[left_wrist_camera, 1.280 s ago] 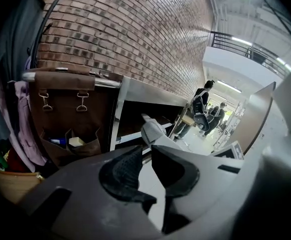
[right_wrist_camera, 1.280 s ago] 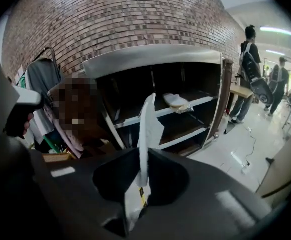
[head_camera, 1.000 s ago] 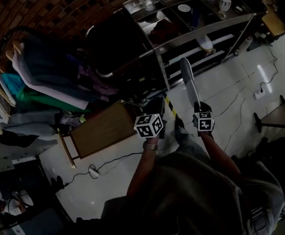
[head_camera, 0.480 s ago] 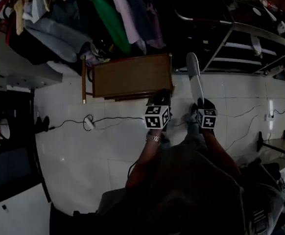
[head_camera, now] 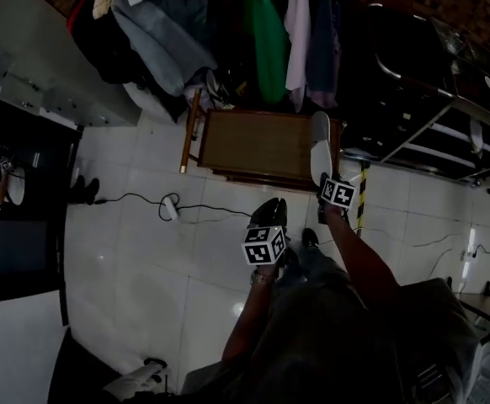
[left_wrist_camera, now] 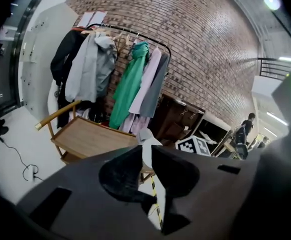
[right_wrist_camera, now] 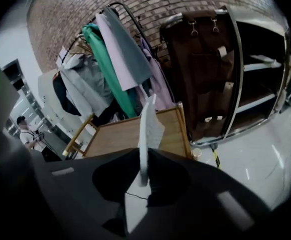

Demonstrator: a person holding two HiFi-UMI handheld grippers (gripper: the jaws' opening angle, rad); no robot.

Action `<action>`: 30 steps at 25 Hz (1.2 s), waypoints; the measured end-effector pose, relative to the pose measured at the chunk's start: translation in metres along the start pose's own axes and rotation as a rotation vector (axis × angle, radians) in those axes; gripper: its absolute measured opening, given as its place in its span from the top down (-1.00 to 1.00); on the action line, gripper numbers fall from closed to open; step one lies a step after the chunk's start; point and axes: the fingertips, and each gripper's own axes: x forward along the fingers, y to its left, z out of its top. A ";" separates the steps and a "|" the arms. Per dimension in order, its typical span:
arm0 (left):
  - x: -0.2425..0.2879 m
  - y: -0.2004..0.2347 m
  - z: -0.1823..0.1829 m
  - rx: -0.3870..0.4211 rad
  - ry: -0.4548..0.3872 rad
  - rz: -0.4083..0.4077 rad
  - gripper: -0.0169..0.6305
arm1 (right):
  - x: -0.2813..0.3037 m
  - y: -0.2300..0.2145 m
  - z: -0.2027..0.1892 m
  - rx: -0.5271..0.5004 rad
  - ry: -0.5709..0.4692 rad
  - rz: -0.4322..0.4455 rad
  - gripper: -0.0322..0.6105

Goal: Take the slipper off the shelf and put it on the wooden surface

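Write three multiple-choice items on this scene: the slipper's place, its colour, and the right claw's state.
1. Where is the slipper?
A) on the shelf
B) held up near the wooden table
C) lying on the floor
2. What colour is the slipper?
A) white
B) red
C) green
3. How is the right claw?
A) open, empty
B) shut on the slipper
C) shut on a hanger
Answers: 1B, it is raised at the table's right end; 2A, it shows white in every view; 3B, the jaws pinch it.
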 end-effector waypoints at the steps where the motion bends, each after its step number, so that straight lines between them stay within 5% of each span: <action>1: -0.002 0.005 -0.001 -0.001 0.010 0.012 0.76 | 0.016 -0.002 0.004 0.010 0.010 -0.010 0.79; 8: 0.013 0.034 -0.016 -0.029 0.067 0.064 0.76 | 0.088 -0.035 -0.006 -0.051 0.173 -0.140 0.71; 12: 0.027 0.025 -0.019 -0.015 0.091 0.036 0.76 | 0.083 -0.051 -0.016 -0.124 0.254 -0.179 -0.02; 15: 0.039 0.019 -0.016 0.011 0.107 0.015 0.76 | 0.066 -0.048 -0.006 -0.144 0.246 -0.184 -0.16; 18: 0.049 0.013 -0.010 0.038 0.122 0.003 0.76 | 0.037 -0.039 0.004 -0.184 0.206 -0.165 -0.11; 24: 0.071 -0.027 0.012 0.084 0.104 -0.063 0.77 | -0.060 0.011 0.028 -0.336 0.081 -0.093 0.33; 30: 0.063 -0.088 0.025 0.142 0.044 -0.107 0.81 | -0.147 0.067 0.031 -0.301 -0.044 -0.006 0.43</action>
